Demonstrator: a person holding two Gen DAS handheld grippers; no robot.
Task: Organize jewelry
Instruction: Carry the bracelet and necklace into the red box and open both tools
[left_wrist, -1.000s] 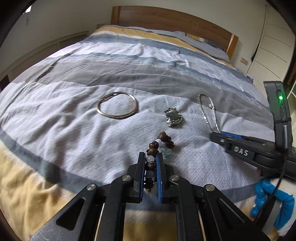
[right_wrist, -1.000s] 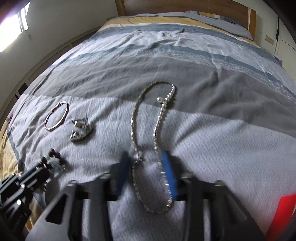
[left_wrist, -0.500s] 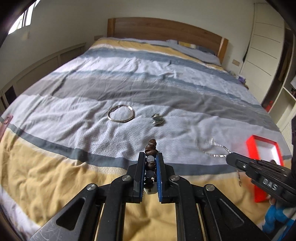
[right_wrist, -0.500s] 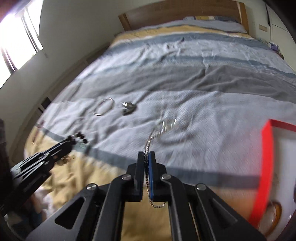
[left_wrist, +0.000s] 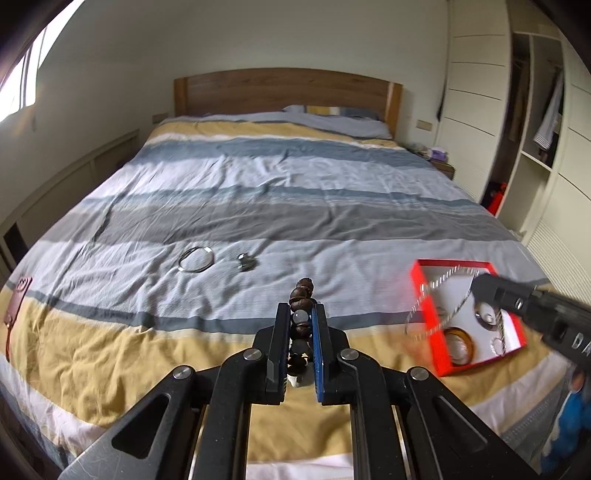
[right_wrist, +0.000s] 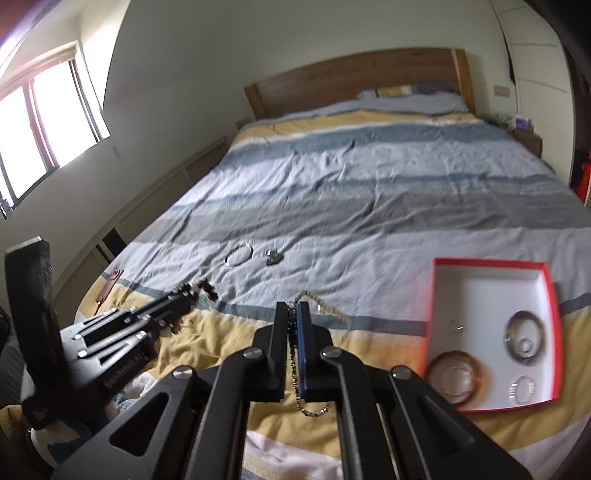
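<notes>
My left gripper (left_wrist: 300, 314) is shut on a brown bead bracelet (left_wrist: 301, 295) and holds it above the bed. My right gripper (right_wrist: 293, 308) is shut on a silver chain necklace (right_wrist: 328, 306), which hangs blurred in front of the red jewelry box (left_wrist: 421, 295) in the left wrist view. The red box (right_wrist: 491, 264) lies on the bed at the right and holds several rings and bangles. A silver hoop bangle (left_wrist: 195, 259) and a small silver piece (left_wrist: 246, 261) lie on the duvet further back.
The striped duvet (left_wrist: 295, 192) covers the whole bed up to a wooden headboard (left_wrist: 284, 88). A brown leather strap (left_wrist: 16, 304) lies at the bed's left edge. Wardrobe shelves (left_wrist: 535, 129) stand at the right, a window (right_wrist: 40, 122) at the left.
Both grippers have lifted and pulled back from the bed, each carrying its piece. The right gripper closed on the necklace and swung it to the red box.
</notes>
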